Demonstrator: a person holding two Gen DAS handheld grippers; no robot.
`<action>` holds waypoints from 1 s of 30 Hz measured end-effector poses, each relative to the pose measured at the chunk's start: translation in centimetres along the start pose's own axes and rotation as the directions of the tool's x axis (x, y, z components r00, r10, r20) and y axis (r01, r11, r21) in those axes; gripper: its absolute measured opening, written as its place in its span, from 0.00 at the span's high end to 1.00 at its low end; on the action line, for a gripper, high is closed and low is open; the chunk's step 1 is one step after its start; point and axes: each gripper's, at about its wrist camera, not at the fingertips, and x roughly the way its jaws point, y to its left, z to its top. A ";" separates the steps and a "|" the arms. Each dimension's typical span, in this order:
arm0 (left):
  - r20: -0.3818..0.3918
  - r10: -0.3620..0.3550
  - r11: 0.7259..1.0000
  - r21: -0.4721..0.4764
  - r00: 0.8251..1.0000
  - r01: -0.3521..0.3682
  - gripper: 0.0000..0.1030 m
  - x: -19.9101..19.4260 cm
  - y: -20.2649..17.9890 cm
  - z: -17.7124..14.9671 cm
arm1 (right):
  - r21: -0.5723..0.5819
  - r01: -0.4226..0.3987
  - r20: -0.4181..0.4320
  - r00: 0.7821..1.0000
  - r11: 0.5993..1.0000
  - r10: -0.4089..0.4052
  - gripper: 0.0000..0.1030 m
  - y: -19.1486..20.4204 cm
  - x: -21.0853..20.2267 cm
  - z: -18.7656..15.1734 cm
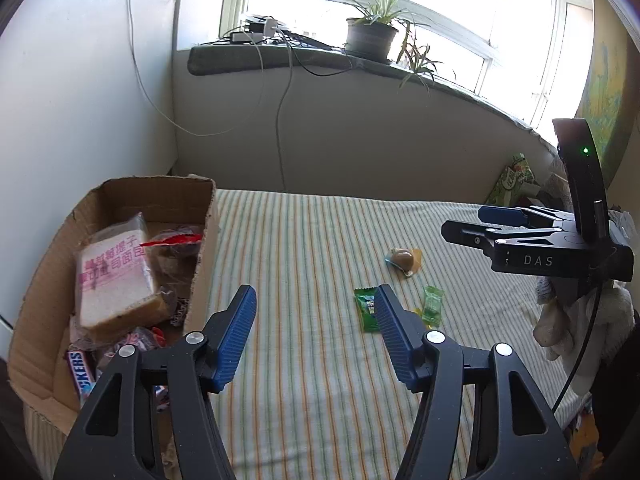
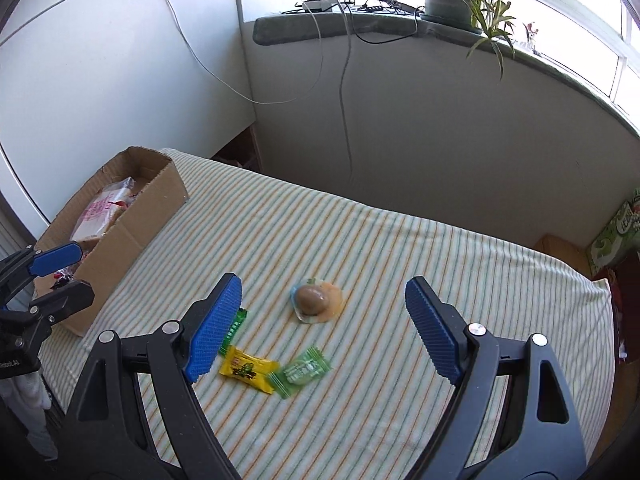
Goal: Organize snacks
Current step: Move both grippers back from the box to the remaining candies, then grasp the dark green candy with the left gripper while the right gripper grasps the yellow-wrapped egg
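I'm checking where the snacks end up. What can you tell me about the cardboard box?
The cardboard box is plain brown corrugated card, open-topped, its cut edges ragged. It sits on the striped cloth at the bed's left end, beside the white wall. Inside lie a wrapped slice of bread with pink print, a Snickers bar and other wrappers. Neither pair of tongs touches it.
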 end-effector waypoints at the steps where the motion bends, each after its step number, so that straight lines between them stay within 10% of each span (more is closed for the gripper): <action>1: -0.010 -0.008 1.000 0.001 1.000 0.008 0.45 0.3 -0.3 -0.1 | 0.005 -0.005 -0.004 1.000 1.000 0.005 0.16 -0.3 0.2 -0.2; 15: -0.147 -0.080 0.997 0.001 0.986 0.081 0.71 6.0 -3.5 -1.1 | 0.008 -0.066 -0.081 0.995 0.998 0.066 0.22 -1.5 4.6 -1.3; 30: -0.213 -0.044 0.997 0.048 0.976 0.055 0.78 9.8 -5.0 -1.8 | -0.041 -0.079 -0.140 0.987 0.996 0.073 0.37 0.1 8.5 -1.6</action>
